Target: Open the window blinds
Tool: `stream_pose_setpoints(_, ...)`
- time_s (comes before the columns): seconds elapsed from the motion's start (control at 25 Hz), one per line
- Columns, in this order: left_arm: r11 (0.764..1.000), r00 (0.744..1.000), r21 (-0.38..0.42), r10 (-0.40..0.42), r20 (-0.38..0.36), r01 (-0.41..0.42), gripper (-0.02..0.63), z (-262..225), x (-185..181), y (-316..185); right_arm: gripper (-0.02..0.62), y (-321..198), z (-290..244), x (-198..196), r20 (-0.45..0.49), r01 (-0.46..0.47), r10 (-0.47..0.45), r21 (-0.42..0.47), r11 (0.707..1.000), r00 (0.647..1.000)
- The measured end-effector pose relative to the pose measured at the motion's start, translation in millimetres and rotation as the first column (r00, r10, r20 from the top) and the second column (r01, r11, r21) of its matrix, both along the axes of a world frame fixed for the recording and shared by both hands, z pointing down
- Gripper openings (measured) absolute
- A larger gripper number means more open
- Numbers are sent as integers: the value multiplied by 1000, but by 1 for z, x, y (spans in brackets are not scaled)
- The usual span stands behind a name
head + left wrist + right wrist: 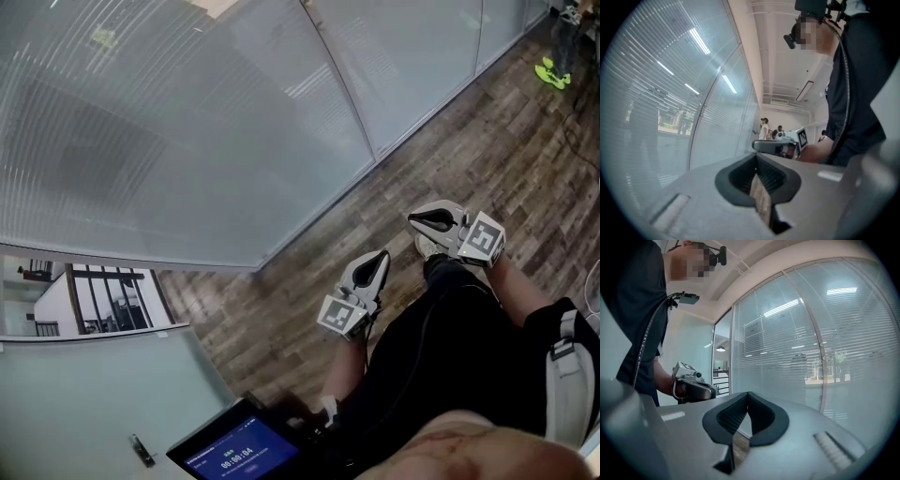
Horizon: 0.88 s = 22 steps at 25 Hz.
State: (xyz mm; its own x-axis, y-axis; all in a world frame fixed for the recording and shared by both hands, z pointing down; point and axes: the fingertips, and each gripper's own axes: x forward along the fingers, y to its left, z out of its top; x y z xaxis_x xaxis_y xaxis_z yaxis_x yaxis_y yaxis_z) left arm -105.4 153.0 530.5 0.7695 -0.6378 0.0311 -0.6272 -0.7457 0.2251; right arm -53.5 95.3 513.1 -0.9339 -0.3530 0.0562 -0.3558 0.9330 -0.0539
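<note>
Blinds (169, 131) fill the head view from 9 to 12 o'clock, slats closed behind glass (412, 66). Wood floor (450, 141) at 2 o'clock. Left tool (380, 258) and right tool (415, 219) at 4 o'clock, both pinched together, empty. Probably just carried, nothing to grip within reach.

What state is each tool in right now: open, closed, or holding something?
Left tool: closed, holding nothing.
Right tool: closed, holding nothing.
</note>
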Motion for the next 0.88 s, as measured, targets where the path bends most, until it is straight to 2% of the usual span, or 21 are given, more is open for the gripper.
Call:
stream_pose_setpoints(0.12, 1000, 1000, 0, -15, 18, 15, 2, 0, 2, -20, 5, -23, -5, -1, 19, 20, -20, 21, 1000, 1000)
stream_pose_setpoints(0.24, 1000, 999, -1, -23, 26, 23, 2, 0, 9, -41, 5, -40, -2, 1, 24, 50, -50, 2, 999, 998)
stream_pose_setpoints(0.52, 999, 999, -8, -52, 1, 52, 2, -14, 21, -104, 6, -105, -10, 13, 17, 67, -68, 7, 998, 998)
stream_pose_setpoints(0.68, 998, 998, 5, -59, 12, 59, 2, -18, 31, -135, 5, -134, -13, 23, 28, 75, -76, 21, 997, 997)
stream_pose_setpoints(0.88, 997, 996, 11, -83, 20, 83, 2, -20, 38, -167, 5, -160, -3, 31, 19, 106, -106, -6, 994, 994)
